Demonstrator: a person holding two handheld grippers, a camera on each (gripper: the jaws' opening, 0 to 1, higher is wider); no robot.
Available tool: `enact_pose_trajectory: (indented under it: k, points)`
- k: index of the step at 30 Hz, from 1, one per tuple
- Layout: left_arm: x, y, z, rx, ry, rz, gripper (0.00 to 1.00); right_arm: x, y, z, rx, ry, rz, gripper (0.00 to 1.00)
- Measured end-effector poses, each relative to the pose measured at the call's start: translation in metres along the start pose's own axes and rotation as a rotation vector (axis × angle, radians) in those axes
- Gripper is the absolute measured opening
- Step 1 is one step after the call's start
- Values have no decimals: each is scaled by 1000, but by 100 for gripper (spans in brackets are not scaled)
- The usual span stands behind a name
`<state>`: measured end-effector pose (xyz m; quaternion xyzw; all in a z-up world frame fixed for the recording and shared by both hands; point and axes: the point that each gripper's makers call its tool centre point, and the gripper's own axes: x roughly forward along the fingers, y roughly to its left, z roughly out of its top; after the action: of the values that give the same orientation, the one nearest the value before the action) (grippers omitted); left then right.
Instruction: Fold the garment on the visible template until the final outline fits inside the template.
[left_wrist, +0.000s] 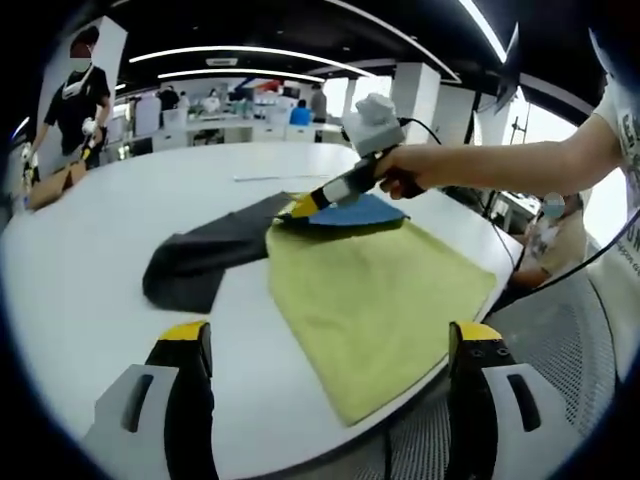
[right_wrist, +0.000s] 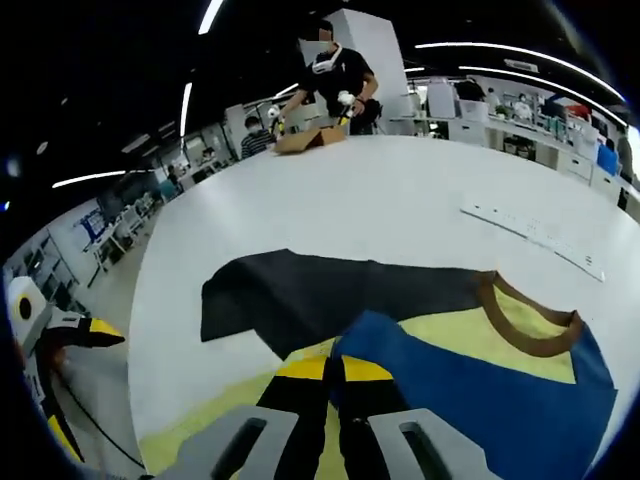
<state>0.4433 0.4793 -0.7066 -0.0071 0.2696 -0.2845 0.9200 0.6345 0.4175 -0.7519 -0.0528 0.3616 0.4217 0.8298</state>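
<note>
Gripping a blue fold of the garment just ahead of its tips, the right tongs are clenched on the cloth. The left tongs stand released, jaws wide apart, with the yellow-green panel lying flat on the desk directly ahead. The cloth looks light, limp and easily creased, so edges or corners seem the best holds. Beyond, the dark sleeve spreads away from the right tongs. A person's forearm reaches in level, low over the desk.
</note>
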Motion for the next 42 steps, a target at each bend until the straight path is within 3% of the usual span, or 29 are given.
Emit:
enact_pose_trajectory:
  k: [3,5,10,19,23,26,42]
  points:
    - [-1,0,0,-2,-1,3,95,9,4,-7,-12,18,22,0]
    - [-1,-1,0,-2,0,4,95,15,7,-15,33,49,33,0]
    - [-3,-1,4,3,-10,9,95,12,11,-18,0,50,40,9]
    - [0,0,9,15,-11,13,95,-1,-2,-3,-35,-15,21,39]
    - [3,2,15,21,-20,11,96,-17,-15,1,-22,-52,-10,57]
    - [5,3,18,24,-25,8,96,-25,-23,1,-6,-73,-27,65]
    - [19,12,30,51,-29,2,99,-99,-67,-21,31,-146,-99,83]
